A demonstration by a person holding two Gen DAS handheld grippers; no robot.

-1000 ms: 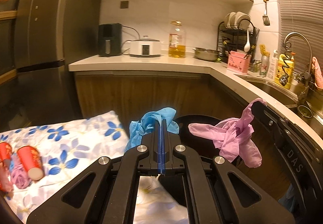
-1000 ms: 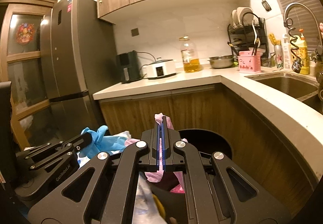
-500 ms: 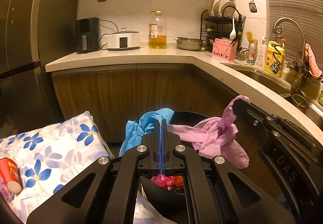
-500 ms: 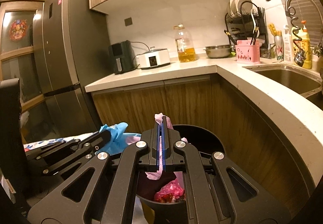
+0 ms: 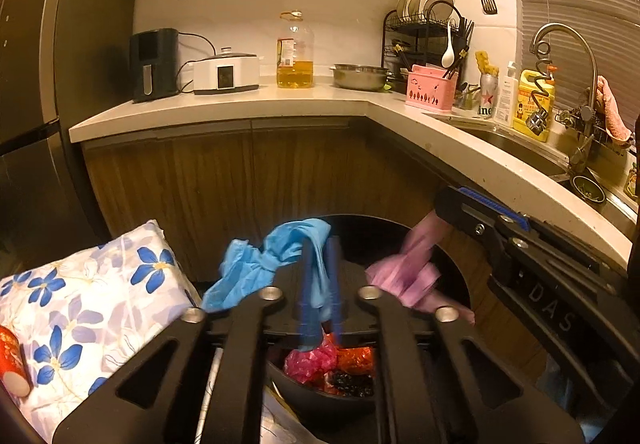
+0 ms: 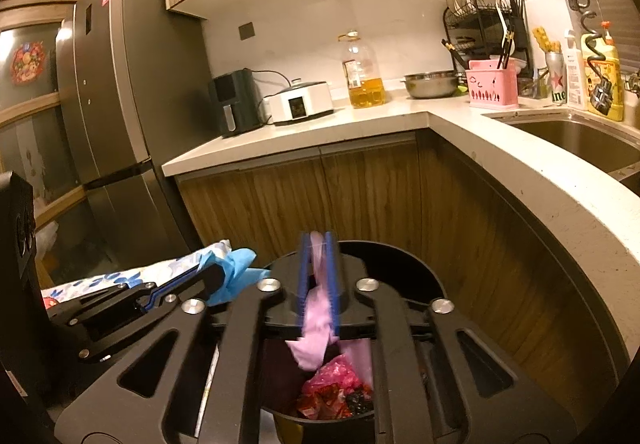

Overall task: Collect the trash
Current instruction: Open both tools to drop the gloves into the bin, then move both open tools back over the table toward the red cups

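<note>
My left gripper [image 5: 320,248] hangs over the black trash bin [image 5: 460,284]. Its jaws are opening, and a blue glove [image 5: 256,268] lies loose between the parted pads and drapes off to the left. My right gripper [image 6: 319,244] is over the same bin [image 6: 420,264], jaws opening too. A blurred pink glove [image 6: 316,328] slips down between its pads. In the left wrist view the right gripper [image 5: 444,203] reaches in from the right with the pink glove [image 5: 408,276] below its tip. Pink and red wrappers [image 6: 336,384] lie inside the bin.
A floral cloth [image 5: 100,304] lies left of the bin with a red cup [image 5: 12,364] on it. An L-shaped counter [image 5: 400,111] with wooden cabinets wraps behind and to the right, with a sink [image 6: 580,139]. A tall fridge [image 6: 112,103] stands at the left.
Both grippers moved forward and down over the bin, then their shut jaws parted. The pink glove sagged down between the right pads, and the bin's contents came into view.
</note>
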